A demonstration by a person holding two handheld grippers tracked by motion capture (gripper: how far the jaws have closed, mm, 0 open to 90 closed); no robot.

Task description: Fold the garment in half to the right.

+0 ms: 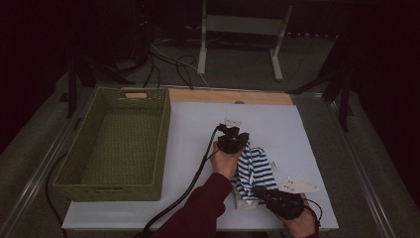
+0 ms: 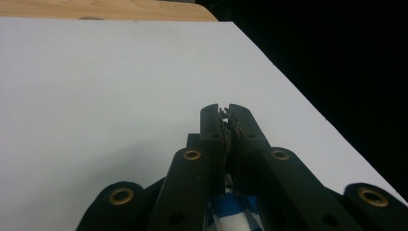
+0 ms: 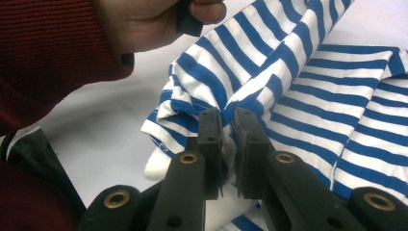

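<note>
A blue-and-white striped cloth (image 1: 257, 168) lies bunched on the white mat (image 1: 277, 124), right of centre. My left gripper (image 1: 242, 140), held by a hand in a dark red sleeve, sits at the cloth's far end. In the left gripper view its jaws (image 2: 226, 113) are pressed together, with a strip of striped cloth (image 2: 231, 214) caught low between them. My right gripper (image 1: 261, 192) is at the cloth's near end. In the right gripper view it (image 3: 227, 118) is shut on a raised fold of the cloth (image 3: 308, 96), with the other hand just beyond.
A green woven basket (image 1: 164, 148) stands at the left of the mat, nothing visible inside it. A wooden strip (image 1: 230, 96) runs along the far edge. A white folded piece (image 1: 245, 202) lies under the cloth's near end. Metal stand legs (image 1: 202, 49) and cables are on the floor beyond.
</note>
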